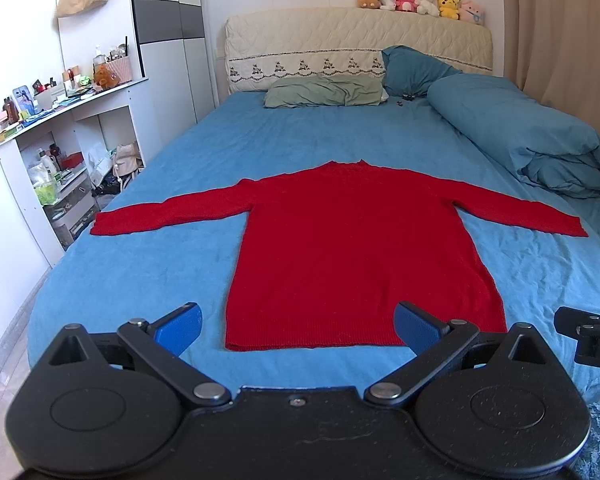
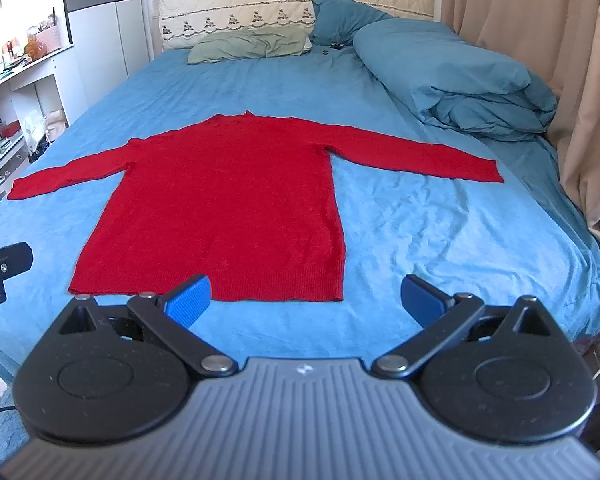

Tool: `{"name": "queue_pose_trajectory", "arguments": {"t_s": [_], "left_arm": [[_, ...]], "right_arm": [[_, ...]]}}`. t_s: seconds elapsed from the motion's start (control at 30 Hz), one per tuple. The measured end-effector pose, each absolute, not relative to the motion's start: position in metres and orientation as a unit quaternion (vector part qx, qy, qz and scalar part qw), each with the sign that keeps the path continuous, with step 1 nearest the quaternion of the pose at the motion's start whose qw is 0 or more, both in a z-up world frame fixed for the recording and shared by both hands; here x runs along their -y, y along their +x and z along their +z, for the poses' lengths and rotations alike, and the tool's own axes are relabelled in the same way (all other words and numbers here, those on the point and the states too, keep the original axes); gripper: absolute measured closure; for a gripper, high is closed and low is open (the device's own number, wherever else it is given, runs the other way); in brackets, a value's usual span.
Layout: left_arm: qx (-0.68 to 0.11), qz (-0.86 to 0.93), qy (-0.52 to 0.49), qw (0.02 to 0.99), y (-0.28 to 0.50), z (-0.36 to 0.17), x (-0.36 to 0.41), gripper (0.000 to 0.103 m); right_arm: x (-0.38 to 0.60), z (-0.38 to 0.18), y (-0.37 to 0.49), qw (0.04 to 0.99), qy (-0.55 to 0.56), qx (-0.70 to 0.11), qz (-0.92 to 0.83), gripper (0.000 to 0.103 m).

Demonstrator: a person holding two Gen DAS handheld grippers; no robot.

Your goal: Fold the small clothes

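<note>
A red long-sleeved sweater [image 1: 348, 248] lies flat on the blue bed sheet [image 1: 160, 264], both sleeves spread out sideways, hem toward me. It also shows in the right wrist view [image 2: 228, 200]. My left gripper [image 1: 298, 328] is open and empty, held just short of the hem near the foot of the bed. My right gripper [image 2: 306, 300] is open and empty, in front of the hem's right corner. Part of the right gripper's body shows at the left view's right edge [image 1: 588, 336].
A rolled blue duvet [image 1: 516, 136] lies along the bed's right side. A green pillow [image 1: 324, 92] and a blue pillow [image 1: 416, 68] sit at the quilted headboard [image 1: 340, 40]. Cluttered white shelves [image 1: 60, 152] stand left. Beige curtains [image 2: 540, 40] hang right.
</note>
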State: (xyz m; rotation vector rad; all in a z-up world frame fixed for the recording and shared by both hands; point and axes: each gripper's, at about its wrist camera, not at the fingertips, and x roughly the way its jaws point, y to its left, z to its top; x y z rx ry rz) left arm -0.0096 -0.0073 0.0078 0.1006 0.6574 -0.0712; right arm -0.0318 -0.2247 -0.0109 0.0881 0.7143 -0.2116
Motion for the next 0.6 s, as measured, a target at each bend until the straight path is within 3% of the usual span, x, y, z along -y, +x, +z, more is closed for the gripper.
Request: {"name": "queue_pose_trajectory", "arguments": {"t_s": [0.6], "left_arm": [[-0.318,-0.035,0.051,0.946,-0.0141,0.0092,0.0076,0.0]], "right_arm": [[0.2238,-0.0102,-0.0322,0.931,0.044,-0.348,-0.103,0.0]]}}
